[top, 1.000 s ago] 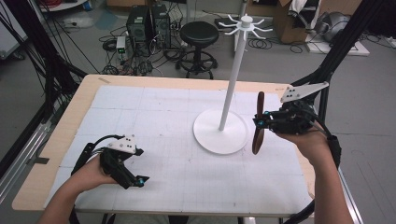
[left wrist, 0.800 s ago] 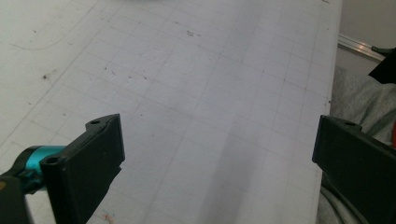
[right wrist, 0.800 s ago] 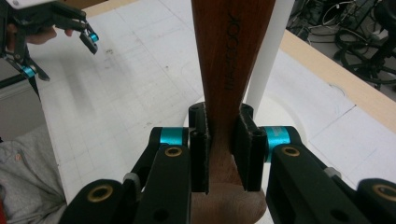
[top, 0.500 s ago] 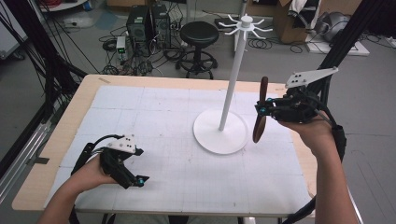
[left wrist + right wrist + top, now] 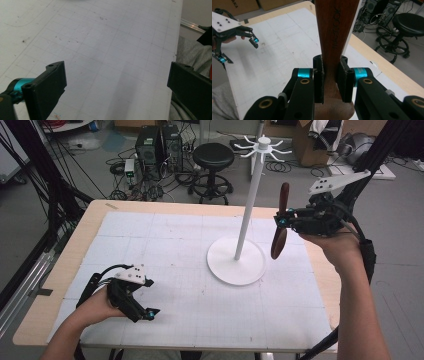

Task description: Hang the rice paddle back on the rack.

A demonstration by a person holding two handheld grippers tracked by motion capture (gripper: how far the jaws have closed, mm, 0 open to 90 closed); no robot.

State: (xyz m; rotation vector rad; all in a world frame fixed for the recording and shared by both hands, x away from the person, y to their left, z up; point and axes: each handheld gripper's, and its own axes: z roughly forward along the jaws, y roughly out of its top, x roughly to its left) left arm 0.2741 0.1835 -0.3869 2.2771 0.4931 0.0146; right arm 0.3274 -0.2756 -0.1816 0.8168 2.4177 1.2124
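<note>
A brown wooden utensil point(image 5: 278, 245) hangs upright in the air, just right of the white stand's pole point(image 5: 248, 210). My right gripper point(image 5: 281, 221) is shut on its handle at mid-length. In the right gripper view the pads clamp the wooden handle point(image 5: 335, 25) on both sides. The stand has a round base point(image 5: 220, 265) on the mat and a ring of hooks point(image 5: 262, 143) at the top. My left gripper point(image 5: 149, 297) rests low at the table's front left, jaws open and nothing between them point(image 5: 117, 82).
A white gridded mat point(image 5: 175, 250) covers the wooden table point(image 5: 60, 285). Behind the table stand a black stool point(image 5: 213, 157), computer towers point(image 5: 155, 142) and loose cables on the floor. Black frame legs rise at the left and right sides.
My right hand has risen with the wooden utensil, keeping it beside the stand's pole. The left hand has stayed in place.
</note>
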